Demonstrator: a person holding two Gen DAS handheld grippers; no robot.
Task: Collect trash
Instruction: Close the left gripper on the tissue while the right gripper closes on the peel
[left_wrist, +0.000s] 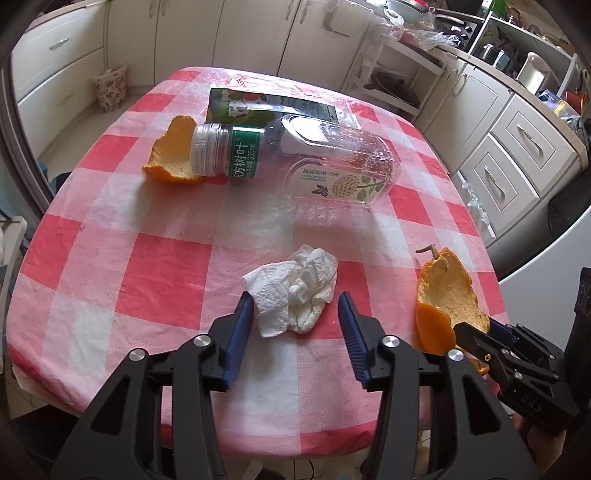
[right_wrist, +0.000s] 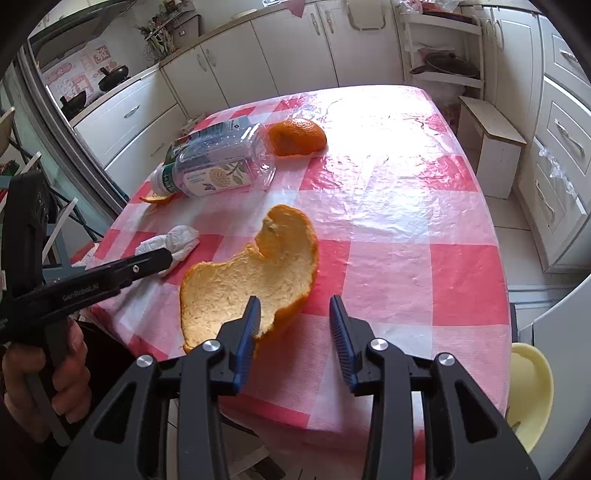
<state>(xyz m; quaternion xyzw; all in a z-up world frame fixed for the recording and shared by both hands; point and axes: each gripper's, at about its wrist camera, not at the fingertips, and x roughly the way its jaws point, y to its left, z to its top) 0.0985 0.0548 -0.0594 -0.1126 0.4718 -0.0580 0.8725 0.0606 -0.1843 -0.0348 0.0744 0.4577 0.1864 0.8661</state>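
Two sets of jaws stand parted and empty at the worktop's (left_wrist: 155, 280) near edge: the left gripper (left_wrist: 295, 314) straddles the crumpled tissue (left_wrist: 295, 291), while the right gripper (right_wrist: 295, 317) sits just right of the near orange peel (right_wrist: 255, 273).

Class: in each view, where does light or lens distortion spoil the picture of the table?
Right wrist view: glare washes out the far tablecloth beyond the orange peel. Left wrist view: evenly lit, tissue sharp. Both views: fisheye bends the cabinets and darkens the corners.
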